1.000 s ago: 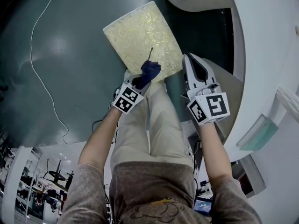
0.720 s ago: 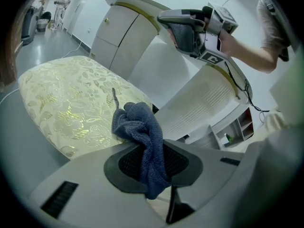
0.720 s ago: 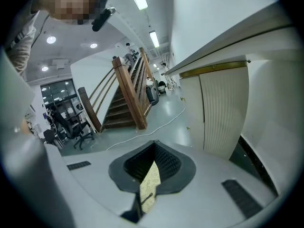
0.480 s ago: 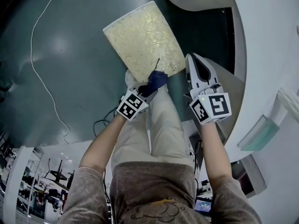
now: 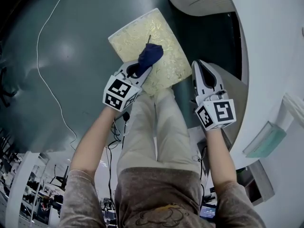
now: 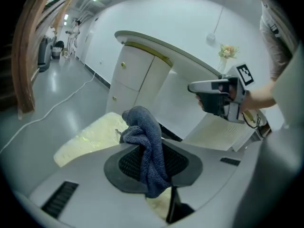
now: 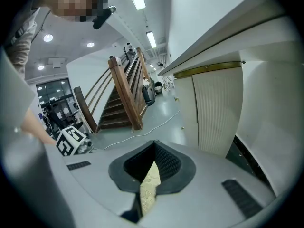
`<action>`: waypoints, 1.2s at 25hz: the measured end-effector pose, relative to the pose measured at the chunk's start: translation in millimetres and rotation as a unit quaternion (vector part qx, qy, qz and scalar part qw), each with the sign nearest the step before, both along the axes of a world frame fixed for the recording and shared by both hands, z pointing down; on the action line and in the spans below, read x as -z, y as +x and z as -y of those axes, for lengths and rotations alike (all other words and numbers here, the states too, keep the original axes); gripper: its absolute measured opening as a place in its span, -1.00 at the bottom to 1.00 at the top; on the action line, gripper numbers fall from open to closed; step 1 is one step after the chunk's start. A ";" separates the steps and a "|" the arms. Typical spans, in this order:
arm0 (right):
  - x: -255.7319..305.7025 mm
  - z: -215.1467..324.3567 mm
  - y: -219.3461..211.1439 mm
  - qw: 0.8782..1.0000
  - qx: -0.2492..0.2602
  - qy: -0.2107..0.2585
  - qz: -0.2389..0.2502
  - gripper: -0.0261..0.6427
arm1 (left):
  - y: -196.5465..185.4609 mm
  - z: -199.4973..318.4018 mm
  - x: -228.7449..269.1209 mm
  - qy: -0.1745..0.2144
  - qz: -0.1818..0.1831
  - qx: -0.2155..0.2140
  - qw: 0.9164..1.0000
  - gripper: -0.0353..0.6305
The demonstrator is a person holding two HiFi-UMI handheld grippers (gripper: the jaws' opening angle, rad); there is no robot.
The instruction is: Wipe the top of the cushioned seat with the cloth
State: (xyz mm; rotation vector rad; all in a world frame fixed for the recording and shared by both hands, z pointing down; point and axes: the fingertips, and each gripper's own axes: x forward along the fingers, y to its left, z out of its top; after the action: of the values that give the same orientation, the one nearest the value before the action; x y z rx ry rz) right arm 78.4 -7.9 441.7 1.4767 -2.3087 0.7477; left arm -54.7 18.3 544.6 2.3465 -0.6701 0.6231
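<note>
left gripper [image 5: 140, 66] clamps the cloth [image 5: 150, 54] over the cushioned seat [image 5: 133, 32]; the loose bunch could slip out under wiping drag (my guess). right gripper [image 5: 198, 66] hangs closed, empty.

The cushioned seat [image 5: 137, 34] is set on the floor [image 5: 71, 46] at upper centre of the head view. Over its near half the cloth [image 5: 150, 55] is held in the left gripper [image 5: 141, 64]. The right gripper [image 5: 200, 66] is kept just right of the seat's near corner, with a curved counter [image 5: 270, 46] at the upper right. A cable [image 5: 48, 91] is laid along the left.
</note>
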 end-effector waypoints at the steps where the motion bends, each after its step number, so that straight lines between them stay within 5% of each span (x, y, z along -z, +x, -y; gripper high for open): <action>1: 0.0 0.9 0.6 1.000 0.001 0.001 -0.001 -0.91 | -7.0 16.5 0.6 0.012 0.010 0.005 1.000 -0.62; 8: -3.6 2.2 4.7 1.000 0.002 -0.005 0.000 -0.91 | -48.3 122.7 -14.7 0.062 0.079 0.037 0.994 -0.62; 16: -6.1 0.0 9.6 1.000 0.007 -0.013 0.002 -0.91 | -72.8 177.9 -56.6 0.048 0.158 0.035 0.986 -0.62; 30: -10.8 5.9 12.3 1.000 0.007 -0.019 0.007 -0.91 | -55.5 155.2 -88.0 -0.008 0.160 0.018 0.987 -0.62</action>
State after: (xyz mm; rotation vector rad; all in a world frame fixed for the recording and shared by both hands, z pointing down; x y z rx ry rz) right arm 90.7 -13.9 452.5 1.4429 -2.2992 0.7968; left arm -110.1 -136.9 632.6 2.2355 -0.8426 0.9966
